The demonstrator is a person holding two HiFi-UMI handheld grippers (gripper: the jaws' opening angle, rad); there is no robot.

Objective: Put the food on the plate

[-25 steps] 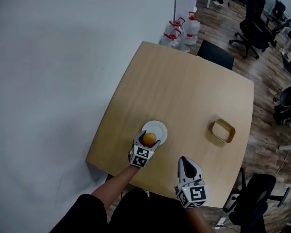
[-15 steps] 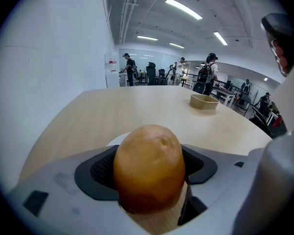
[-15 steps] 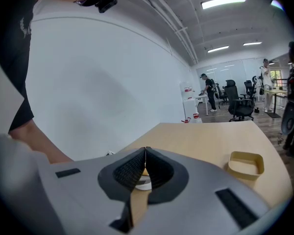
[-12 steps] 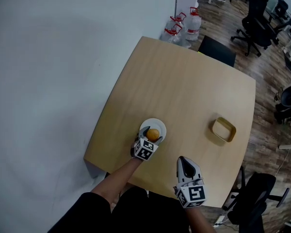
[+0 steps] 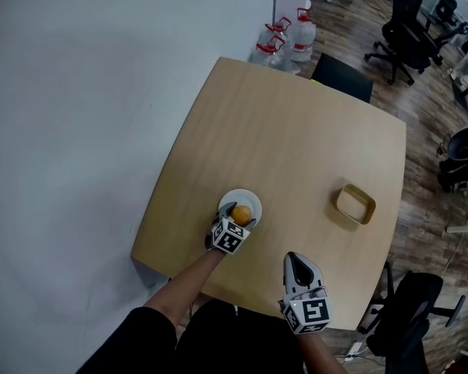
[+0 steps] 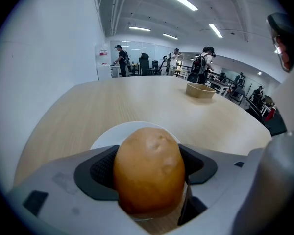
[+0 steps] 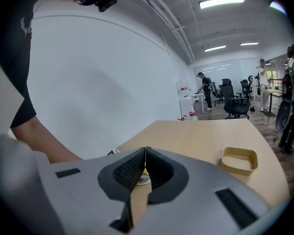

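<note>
table (image 5: 296, 146): matt wood | plate (image 5: 238, 195): glossy (perhaps ceramic) | food (image 6: 149, 168): smooth, matt

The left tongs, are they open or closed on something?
The left tongs are shut on the brown food: in the left gripper view both pads press its sides, over the white plate.

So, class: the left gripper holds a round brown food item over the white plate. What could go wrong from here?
1. The food is rounded and the plate is small and looks flat. If it is released from any height, it might roll off onto the table.
2. The jaws of the left gripper flank the food close over the plate. Opening them or pulling back could nudge the plate.
</note>
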